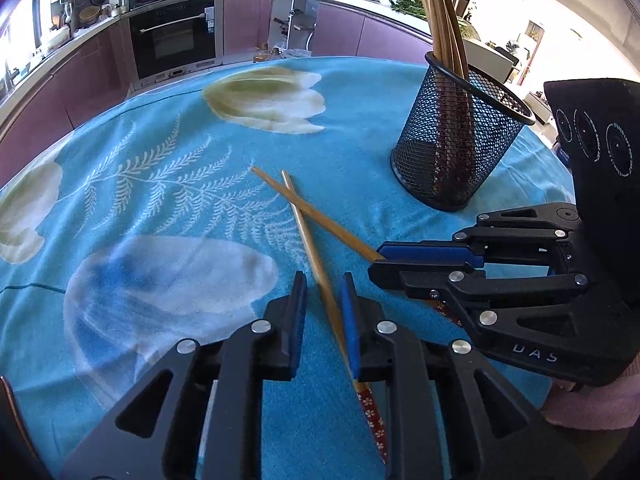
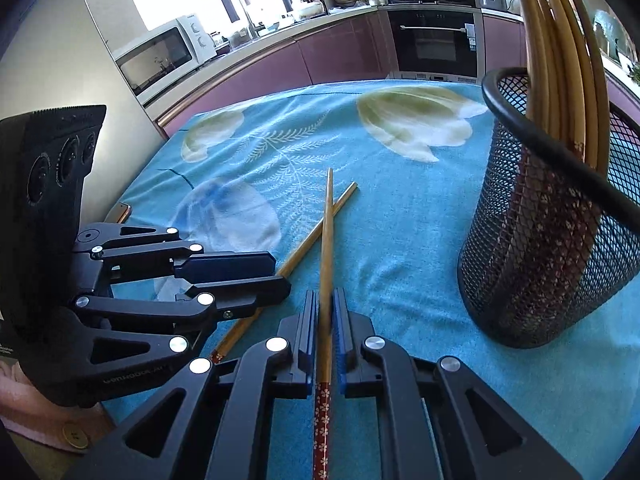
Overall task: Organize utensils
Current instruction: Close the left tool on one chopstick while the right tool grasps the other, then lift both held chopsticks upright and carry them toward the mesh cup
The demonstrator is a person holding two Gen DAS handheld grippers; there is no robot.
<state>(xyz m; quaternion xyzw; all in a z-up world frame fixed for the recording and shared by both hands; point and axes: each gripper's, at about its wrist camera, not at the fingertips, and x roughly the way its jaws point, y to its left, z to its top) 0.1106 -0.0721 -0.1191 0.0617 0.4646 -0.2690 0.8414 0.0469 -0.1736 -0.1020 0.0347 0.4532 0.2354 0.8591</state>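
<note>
2 bamboo chopsticks (image 1: 280,196) are lying crossed on the blue floral tablecloth (image 1: 160,200); the right gripper (image 2: 325,304) is pinching one chopstick (image 2: 327,248); the left gripper (image 1: 322,292) is standing slightly spread around the other chopstick (image 1: 316,264), its left pad apart; a black mesh holder (image 1: 456,148) with more chopsticks is standing nearby.

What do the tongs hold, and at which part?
Right tongs grip one chopstick near its red end; the left tongs stand open around the other chopstick.
</note>
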